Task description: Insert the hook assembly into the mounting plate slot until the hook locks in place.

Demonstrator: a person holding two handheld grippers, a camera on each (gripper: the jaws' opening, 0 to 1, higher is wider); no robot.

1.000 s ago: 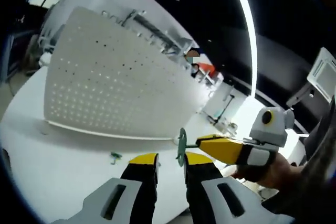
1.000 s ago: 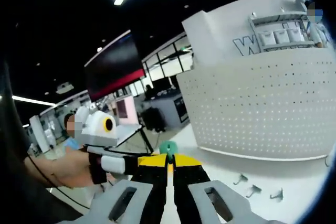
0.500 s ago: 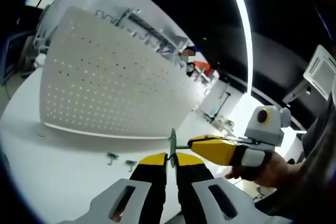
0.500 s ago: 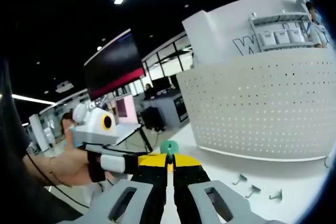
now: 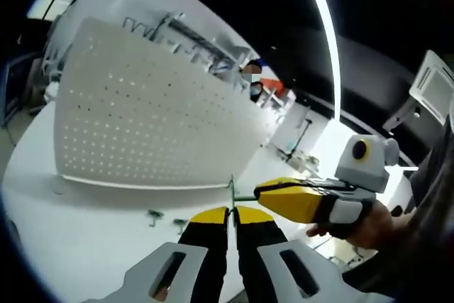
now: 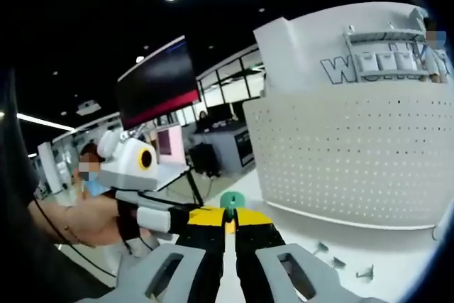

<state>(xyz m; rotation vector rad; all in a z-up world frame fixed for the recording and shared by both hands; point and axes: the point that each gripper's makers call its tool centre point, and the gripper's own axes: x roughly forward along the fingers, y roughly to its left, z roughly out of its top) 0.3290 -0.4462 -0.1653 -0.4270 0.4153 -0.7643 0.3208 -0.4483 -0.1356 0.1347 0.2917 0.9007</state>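
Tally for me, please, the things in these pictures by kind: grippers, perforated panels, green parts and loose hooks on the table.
Grippers: 2, the left gripper and the right gripper
Perforated panel: 1
Green part: 1
Loose hooks, counted in the right gripper view: 3
Total: 7

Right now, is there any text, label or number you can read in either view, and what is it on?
"W": large dark letters on the white wall behind the perforated panel; a wall rack covers what follows the first letter.
Nothing readable on the left gripper, right gripper or green hook piece.
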